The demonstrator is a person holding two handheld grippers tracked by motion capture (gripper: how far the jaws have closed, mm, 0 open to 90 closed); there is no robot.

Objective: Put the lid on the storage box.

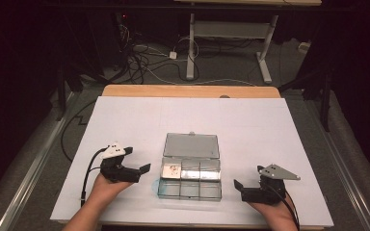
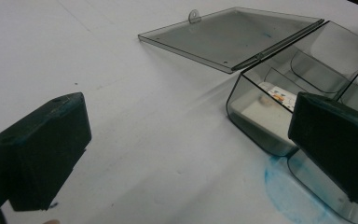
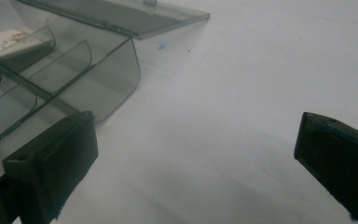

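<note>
Nearest to us, our left gripper (image 1: 142, 169) and our right gripper (image 1: 238, 186) rest low on the white table sheet (image 1: 125, 115), one on each side of the clear grey plastic compartment box (image 1: 190, 189). Both have their jaws spread wide and hold nothing. The box sits between them, its hinged transparent lid (image 1: 191, 145) laid flat open behind it. A small white printed piece (image 2: 279, 96) lies in the rear left compartment.

We judge the box light and slippery. If one jaw meets its wall alone, it may skate across the sheet or tip. The thin dividers (image 3: 42, 91) could crack under a hard squeeze. A blue smear (image 2: 286, 186) by the near corner may mark the pads. Farther off, knocking the lid could swing it shut.
</note>
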